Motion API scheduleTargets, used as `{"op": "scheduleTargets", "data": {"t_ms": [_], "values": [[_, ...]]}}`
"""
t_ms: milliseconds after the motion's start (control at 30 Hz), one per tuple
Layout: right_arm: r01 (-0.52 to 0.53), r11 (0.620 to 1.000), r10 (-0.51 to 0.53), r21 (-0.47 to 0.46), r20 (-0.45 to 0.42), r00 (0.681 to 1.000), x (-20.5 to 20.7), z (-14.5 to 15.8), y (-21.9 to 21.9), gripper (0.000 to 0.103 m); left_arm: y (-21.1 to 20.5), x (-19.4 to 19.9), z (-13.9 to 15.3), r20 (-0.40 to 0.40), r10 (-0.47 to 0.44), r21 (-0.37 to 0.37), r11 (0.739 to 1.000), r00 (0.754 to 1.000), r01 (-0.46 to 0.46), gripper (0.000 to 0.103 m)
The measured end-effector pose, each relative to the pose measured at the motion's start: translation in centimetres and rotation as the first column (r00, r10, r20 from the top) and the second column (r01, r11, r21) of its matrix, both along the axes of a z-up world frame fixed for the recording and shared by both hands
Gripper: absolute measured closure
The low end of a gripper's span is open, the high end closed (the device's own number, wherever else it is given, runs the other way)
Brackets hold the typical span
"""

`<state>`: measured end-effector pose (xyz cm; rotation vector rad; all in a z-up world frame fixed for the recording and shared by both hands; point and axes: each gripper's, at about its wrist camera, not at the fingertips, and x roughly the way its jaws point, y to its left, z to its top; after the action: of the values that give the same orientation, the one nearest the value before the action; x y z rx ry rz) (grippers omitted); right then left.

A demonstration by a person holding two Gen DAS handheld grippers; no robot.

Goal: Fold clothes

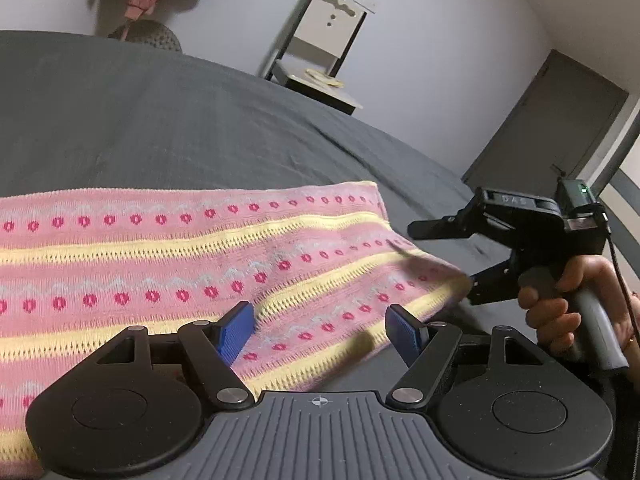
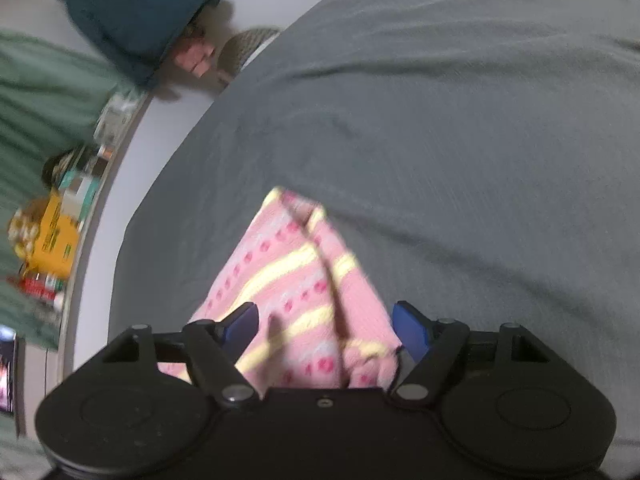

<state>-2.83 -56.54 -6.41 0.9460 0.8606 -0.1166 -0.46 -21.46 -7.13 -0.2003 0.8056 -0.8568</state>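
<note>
left gripper (image 1: pixel 320 330): fingers spread wide, nothing pinched; garment lies under and ahead of them.
right gripper (image 2: pixel 324 328): fingers apart, garment's end between them, pads not pressing it.
knit garment (image 1: pixel 168 256): pink with yellow stripes, flat on the grey bedsheet (image 1: pixel 200 120).
hand (image 1: pixel 568 304): holds the right gripper's handle.

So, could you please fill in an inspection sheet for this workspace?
Surface: grey bed sheet, lightly creased.
Job's things: pink striped knit lying flat, one corner at the right gripper.
Clutter: nothing seen on the bed.
Grippers: left gripper open over the knit's edge; right gripper open, knit corner between its fingers.
Cables: black cable beside the right hand.
Surroundings: chair, door, cluttered shelf.
</note>
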Motion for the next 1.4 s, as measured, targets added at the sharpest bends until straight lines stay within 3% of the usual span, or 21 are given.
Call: {"op": "scheduleTargets", "data": {"t_ms": [200, 267, 367, 433, 500, 533, 567, 667, 733, 833, 900, 967, 1033, 1133, 1233, 1300, 1400], "values": [[0.027, 1.000, -0.027, 0.012, -0.014, 1.000, -0.2, 0.0, 0.0, 0.048, 0.0, -1.6, -0.5, 0.027, -0.061, 0.031, 0.998, 0.998, 0.061, 0.030], [0.017, 1.000, -0.017, -0.005, -0.013, 1.000, -0.1, -0.2, 0.2, 0.067, 0.2, -2.0, -0.6, 0.037, -0.072, 0.038, 0.997, 0.997, 0.070, 0.030], [0.015, 1.000, -0.015, -0.023, 0.024, 1.000, -0.3, 0.1, 0.5, 0.081, 0.9, -2.3, 0.0, 0.047, -0.072, 0.034, 0.997, 0.996, 0.070, 0.030], [0.027, 0.999, -0.025, -0.034, 0.064, 0.998, -0.7, 0.6, 0.6, 0.083, 1.7, -2.4, 0.6, 0.067, -0.051, 0.027, 0.998, 0.996, 0.050, 0.030], [0.029, 0.998, -0.026, -0.050, 0.060, 0.998, -0.7, 0.9, 0.7, 0.080, 2.8, -2.6, 1.2, 0.103, -0.016, 0.033, 0.999, 0.995, 0.012, 0.030], [0.026, 0.998, -0.024, -0.056, 0.039, 0.999, -0.6, 0.8, 0.8, 0.067, 3.1, -2.6, 1.2, 0.115, 0.003, 0.043, 0.999, 0.993, -0.008, 0.030], [0.023, 0.998, -0.023, -0.060, 0.010, 1.000, -0.4, 0.6, 0.9, 0.044, 3.5, -2.5, 1.1, 0.113, 0.018, 0.052, 0.998, 0.993, -0.024, 0.030], [-0.015, 0.995, 0.014, -0.094, -0.008, 1.000, 0.2, 0.5, 1.7, 0.036, 4.4, -2.0, -0.5, 0.021, 0.034, 0.059, 0.998, 0.999, -0.035, 0.030], [-0.039, 0.990, 0.037, -0.138, -0.016, 0.999, 0.6, 0.8, 2.4, 0.036, 4.7, -2.4, -0.6, 0.029, 0.026, 0.045, 0.999, 0.999, -0.028, 0.030], [-0.045, 0.987, 0.043, -0.156, -0.014, 0.999, 0.8, 0.6, 2.7, 0.058, 5.0, -2.3, -0.1, 0.014, 0.020, 0.038, 0.999, 1.000, -0.021, 0.030], [-0.012, 0.993, 0.013, -0.122, 0.009, 1.000, 0.5, 0.4, 2.3, 0.066, 5.7, -2.5, 0.4, 0.029, 0.042, 0.021, 0.999, 0.999, -0.043, 0.030], [0.021, 0.997, -0.016, -0.080, 0.059, 0.998, 0.0, 0.6, 2.0, 0.078, 6.9, -2.4, 1.2, 0.061, 0.099, 0.010, 0.995, 0.993, -0.100, 0.030], [0.033, 0.995, -0.021, -0.090, 0.131, 0.991, -0.5, 1.5, 2.2, 0.082, 8.4, -1.8, 1.8, 0.056, 0.170, -0.020, 0.985, 0.984, -0.169, 0.030], [0.021, 0.990, 0.010, -0.140, 0.217, 0.976, -0.9, 3.4, 3.4, 0.083, 12.0, -0.6, 2.5, -0.003, 0.315, -0.079, 0.946, 0.949, -0.314, 0.030], [0.001, 0.981, 0.055, -0.196, 0.282, 0.958, -0.8, 5.8, 5.6, 0.084, 16.1, -0.1, 2.9, -0.067, 0.446, -0.141, 0.881, 0.893, -0.451, 0.030], [-0.026, 0.969, 0.103, -0.246, 0.305, 0.947, -0.2, 7.6, 7.8, 0.084, 19.0, -0.2, 3.1, -0.119, 0.514, -0.222, 0.820, 0.850, -0.527, 0.030], [-0.092, 0.932, 0.216, -0.352, 0.335, 0.917, 1.3, 10.7, 12.3, 0.085, 23.2, -1.0, 3.3, -0.184, 0.610, -0.325, 0.702, 0.771, -0.633, 0.030]]}}
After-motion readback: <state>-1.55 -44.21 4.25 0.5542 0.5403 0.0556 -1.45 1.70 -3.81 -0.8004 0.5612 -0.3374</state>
